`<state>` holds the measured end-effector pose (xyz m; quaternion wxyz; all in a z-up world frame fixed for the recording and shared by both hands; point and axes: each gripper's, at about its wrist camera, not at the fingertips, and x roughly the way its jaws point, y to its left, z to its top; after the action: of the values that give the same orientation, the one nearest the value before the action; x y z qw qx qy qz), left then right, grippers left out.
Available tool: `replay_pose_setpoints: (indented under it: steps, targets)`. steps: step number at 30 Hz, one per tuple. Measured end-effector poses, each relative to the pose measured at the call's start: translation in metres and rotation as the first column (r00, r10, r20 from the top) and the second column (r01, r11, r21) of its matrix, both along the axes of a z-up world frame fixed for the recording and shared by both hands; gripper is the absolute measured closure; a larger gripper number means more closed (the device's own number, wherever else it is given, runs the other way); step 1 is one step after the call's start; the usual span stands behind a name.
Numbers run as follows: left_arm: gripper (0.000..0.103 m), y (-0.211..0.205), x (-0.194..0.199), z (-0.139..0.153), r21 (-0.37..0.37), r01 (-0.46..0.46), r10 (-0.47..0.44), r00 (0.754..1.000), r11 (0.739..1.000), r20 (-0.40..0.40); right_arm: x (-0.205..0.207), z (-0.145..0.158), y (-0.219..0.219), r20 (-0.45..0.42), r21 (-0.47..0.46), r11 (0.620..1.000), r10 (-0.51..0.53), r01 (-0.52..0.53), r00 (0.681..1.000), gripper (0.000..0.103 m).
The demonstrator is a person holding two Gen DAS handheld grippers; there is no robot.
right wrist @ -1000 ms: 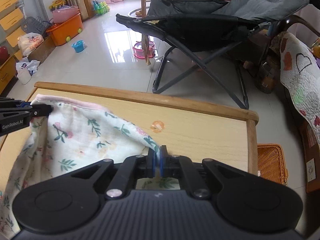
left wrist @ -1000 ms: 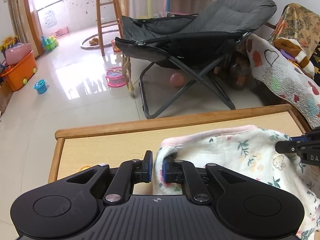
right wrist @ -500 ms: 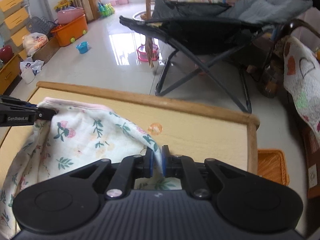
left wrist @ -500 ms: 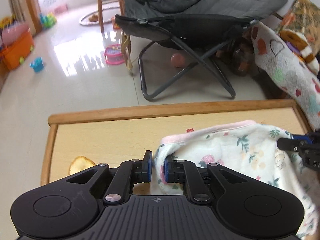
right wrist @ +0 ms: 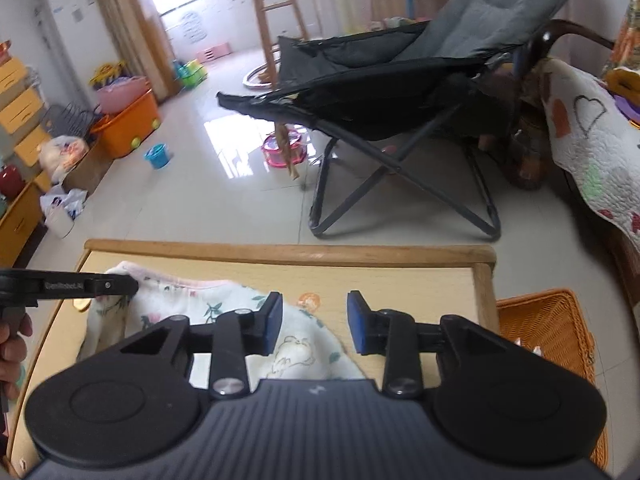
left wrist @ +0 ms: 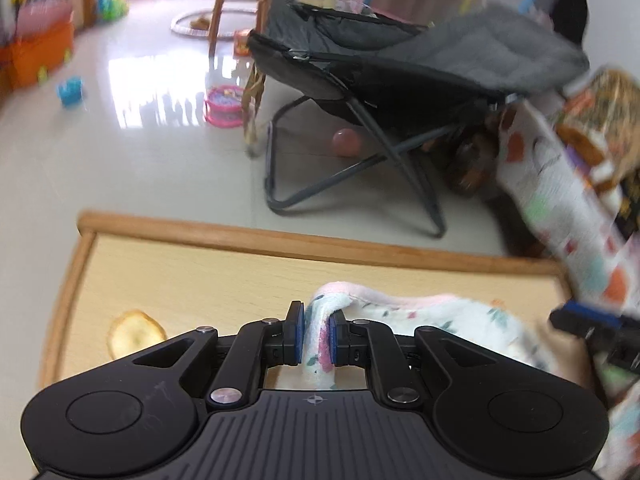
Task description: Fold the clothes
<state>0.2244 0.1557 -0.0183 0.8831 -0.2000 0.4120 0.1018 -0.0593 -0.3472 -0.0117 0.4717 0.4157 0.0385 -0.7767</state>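
Observation:
A white floral garment with pink trim (left wrist: 420,316) lies on the wooden table (left wrist: 192,272). My left gripper (left wrist: 316,336) is shut on a bunched corner of it near the table's middle. In the right wrist view the garment (right wrist: 296,348) lies flat under my right gripper (right wrist: 314,322), which is open and empty just above the cloth. The left gripper (right wrist: 120,285) shows at the left there, holding the pink edge. The right gripper (left wrist: 576,326) shows blurred at the right edge of the left wrist view.
A grey folding chair (right wrist: 400,80) stands on the tiled floor beyond the table's far rim. An orange wicker basket (right wrist: 548,332) sits right of the table. A quilt (right wrist: 592,152) drapes at the right. A yellow sticker (left wrist: 136,336) marks the table's left part.
My right gripper has opened and let go of the garment corner, which now lies on the table. My left gripper keeps its hold and has shifted toward the far edge.

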Motion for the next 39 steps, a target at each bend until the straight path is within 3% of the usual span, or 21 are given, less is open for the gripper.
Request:
replay_pose_setpoints:
  steps: [2, 4, 7, 8, 9, 10, 11, 13, 17, 23, 27, 32, 37, 39]
  targets:
    - [0.087, 0.004, -0.005, -0.001, -0.032, -0.041, 0.042, 0.999, 0.999, 0.020, 0.002, 0.003, 0.005, -0.009, -0.010, 1.000, -0.014, 0.013, 1.000, 0.068]
    - [0.087, 0.002, -0.009, -0.001, -0.012, -0.062, 0.062, 0.998, 0.998, 0.028, 0.004, 0.006, 0.010, -0.004, -0.020, 0.999, -0.025, 0.025, 1.000, 0.068]
    - [0.085, -0.004, -0.014, 0.002, -0.034, -0.024, 0.026, 0.997, 0.999, 0.071, 0.011, 0.009, 0.021, 0.001, -0.033, 0.999, -0.035, 0.035, 0.999, 0.068]
    - [0.075, -0.005, -0.015, 0.003, -0.064, -0.005, 0.010, 0.996, 0.998, 0.088, 0.014, 0.010, 0.025, 0.002, -0.036, 0.999, -0.038, 0.039, 0.999, 0.068]
    - [0.052, -0.004, -0.017, 0.000, -0.120, 0.004, 0.009, 0.995, 0.993, 0.104, 0.017, 0.011, 0.029, 0.004, -0.038, 0.998, -0.042, 0.043, 0.999, 0.068]
    - [0.040, -0.002, -0.019, -0.002, -0.174, 0.010, 0.011, 0.993, 0.985, 0.118, 0.020, 0.011, 0.034, 0.007, -0.041, 0.998, -0.046, 0.046, 0.999, 0.068]
    - [0.032, -0.001, -0.020, -0.006, -0.215, -0.008, 0.033, 0.993, 0.976, 0.113, 0.023, 0.011, 0.038, 0.009, -0.043, 0.998, -0.050, 0.050, 0.999, 0.068]
    - [0.032, -0.001, -0.022, -0.011, -0.245, -0.063, 0.083, 0.994, 0.968, 0.075, 0.030, 0.010, 0.047, 0.015, -0.042, 0.997, -0.061, 0.061, 0.998, 0.068]
    - [0.032, -0.009, -0.035, -0.004, -0.176, -0.084, 0.105, 0.988, 0.981, 0.112, 0.043, 0.010, 0.064, 0.015, -0.044, 0.997, -0.064, 0.065, 0.998, 0.068]
    - [0.032, -0.027, -0.079, 0.029, -0.046, -0.055, 0.063, 0.981, 0.997, 0.181, 0.058, 0.006, 0.096, 0.017, -0.028, 0.992, -0.126, 0.126, 0.992, 0.068]
    - [0.032, -0.046, -0.131, 0.054, 0.027, -0.051, 0.044, 0.980, 0.998, 0.195, 0.071, 0.005, 0.118, 0.038, -0.054, 0.985, -0.162, 0.164, 0.986, 0.068]
    - [0.032, -0.081, -0.212, 0.064, 0.116, -0.010, -0.014, 0.980, 0.993, 0.199, 0.096, 0.004, 0.132, -0.027, -0.027, 0.986, -0.163, 0.162, 0.986, 0.068]
    - [0.033, -0.124, -0.271, 0.046, 0.212, 0.103, -0.128, 0.986, 0.972, 0.111, 0.119, -0.002, 0.145, -0.049, 0.008, 0.990, -0.139, 0.140, 0.989, 0.068]
    - [0.036, -0.140, -0.285, 0.039, 0.280, 0.136, -0.160, 0.985, 0.950, 0.063, 0.128, -0.005, 0.150, -0.060, 0.024, 0.991, -0.129, 0.131, 0.990, 0.068]
